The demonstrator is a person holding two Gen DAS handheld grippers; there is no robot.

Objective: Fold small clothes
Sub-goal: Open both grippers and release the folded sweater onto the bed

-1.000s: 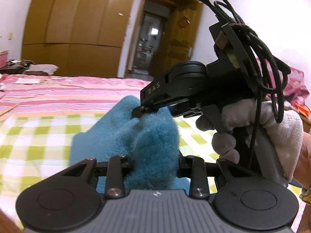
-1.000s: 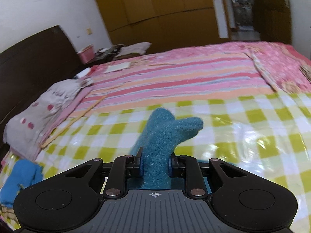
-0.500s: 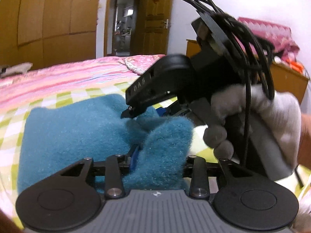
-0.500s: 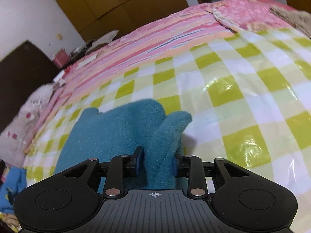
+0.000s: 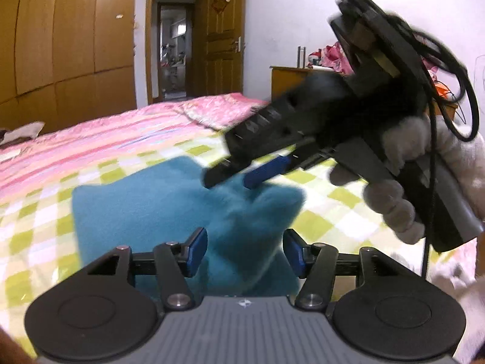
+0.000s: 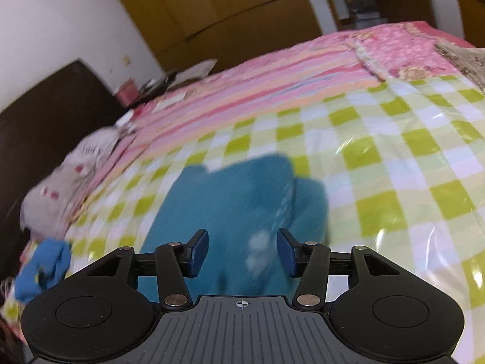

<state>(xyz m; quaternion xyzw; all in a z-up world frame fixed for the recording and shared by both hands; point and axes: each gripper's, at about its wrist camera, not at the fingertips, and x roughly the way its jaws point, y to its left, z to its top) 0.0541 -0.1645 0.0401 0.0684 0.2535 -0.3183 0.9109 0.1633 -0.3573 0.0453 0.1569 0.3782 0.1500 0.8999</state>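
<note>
A fuzzy teal cloth (image 5: 145,209) lies folded on the green checked sheet (image 5: 318,221). My left gripper (image 5: 245,251) hangs low over its near edge. Its jaws are opening, and a soft hump of the cloth stands between the blue pads (image 5: 197,250) without being pressed. My right gripper (image 5: 236,179), held by a gloved hand (image 5: 403,209), hovers just above the cloth's right corner. In the right wrist view the teal cloth (image 6: 230,200) lies flat beneath my right gripper (image 6: 242,251). Its jaws are opening too, and its pads (image 6: 198,251) are clear of the fabric.
A pink striped bedspread (image 6: 272,75) covers the far half of the bed. A grey pillow (image 6: 69,176) and a dark headboard (image 6: 45,115) stand at the left, with a blue garment (image 6: 42,270) near the bed's edge. Wooden wardrobes (image 5: 60,45) and an open doorway (image 5: 172,57) lie beyond.
Both grippers came down with the teal cloth pinched and raised, then spread their jaws. The cloth now lies on the sheet, let go.
</note>
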